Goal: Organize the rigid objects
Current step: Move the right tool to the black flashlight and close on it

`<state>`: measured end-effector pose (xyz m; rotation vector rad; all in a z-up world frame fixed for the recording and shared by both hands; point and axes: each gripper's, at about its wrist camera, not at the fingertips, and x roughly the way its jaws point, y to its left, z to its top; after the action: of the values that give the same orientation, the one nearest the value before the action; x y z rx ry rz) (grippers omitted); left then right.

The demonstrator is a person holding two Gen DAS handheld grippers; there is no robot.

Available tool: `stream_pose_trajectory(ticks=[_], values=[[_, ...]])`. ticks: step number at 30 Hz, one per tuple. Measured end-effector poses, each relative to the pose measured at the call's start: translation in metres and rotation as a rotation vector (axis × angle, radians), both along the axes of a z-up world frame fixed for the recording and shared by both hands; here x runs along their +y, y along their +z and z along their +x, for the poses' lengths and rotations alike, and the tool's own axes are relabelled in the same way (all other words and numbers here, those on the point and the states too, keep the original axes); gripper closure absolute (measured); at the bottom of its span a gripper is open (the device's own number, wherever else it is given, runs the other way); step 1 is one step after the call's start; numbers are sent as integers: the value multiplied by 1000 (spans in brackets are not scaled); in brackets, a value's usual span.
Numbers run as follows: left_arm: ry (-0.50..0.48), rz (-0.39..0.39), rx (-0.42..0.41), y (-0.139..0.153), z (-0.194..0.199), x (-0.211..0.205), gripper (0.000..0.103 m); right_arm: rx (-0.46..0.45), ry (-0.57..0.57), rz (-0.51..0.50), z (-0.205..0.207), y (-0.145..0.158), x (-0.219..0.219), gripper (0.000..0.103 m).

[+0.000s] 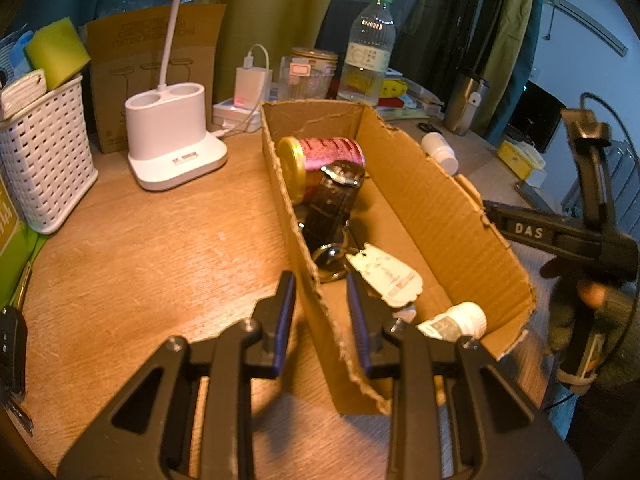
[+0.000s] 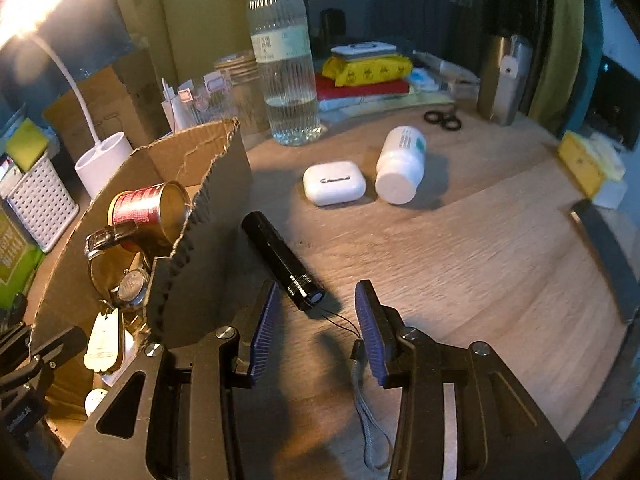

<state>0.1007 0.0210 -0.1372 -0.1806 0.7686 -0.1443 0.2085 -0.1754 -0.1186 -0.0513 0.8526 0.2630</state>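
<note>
An open cardboard box [image 1: 432, 216] lies on the wooden desk. It holds a pink can [image 1: 320, 160], a brown-strap watch [image 1: 332, 204], a key ring with a white tag [image 1: 384, 276] and a small white bottle [image 1: 456, 320]. My left gripper [image 1: 320, 300] is open and straddles the box's near left wall. My right gripper [image 2: 316, 312] is open, just short of the tail end of a black flashlight [image 2: 280, 254] lying beside the box [image 2: 208, 200]. A white earbud case [image 2: 334, 182] and a white pill bottle [image 2: 400, 166] lie farther back.
A white lamp base [image 1: 172, 140], a white basket [image 1: 44, 152] and a charger stand at the left. A water bottle [image 2: 284, 60], a glass jar, scissors [image 2: 442, 118], a steel tumbler [image 2: 502, 80] and stacked books stand at the back. A car key [image 1: 12, 344] lies at the near left edge.
</note>
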Motion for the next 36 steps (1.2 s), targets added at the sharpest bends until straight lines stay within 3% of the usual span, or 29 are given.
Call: stream_pose_trajectory(ticks=[25,28,36], values=[[0,0,0,0,0,0,75,34,116,-20,39,-22,18,61],[0,0,0,0,0,0,75,26,115,-39,39,-23,21,71],[0,0,0,0,0,0,75,-13,77,-66,34,-19,18,79]])
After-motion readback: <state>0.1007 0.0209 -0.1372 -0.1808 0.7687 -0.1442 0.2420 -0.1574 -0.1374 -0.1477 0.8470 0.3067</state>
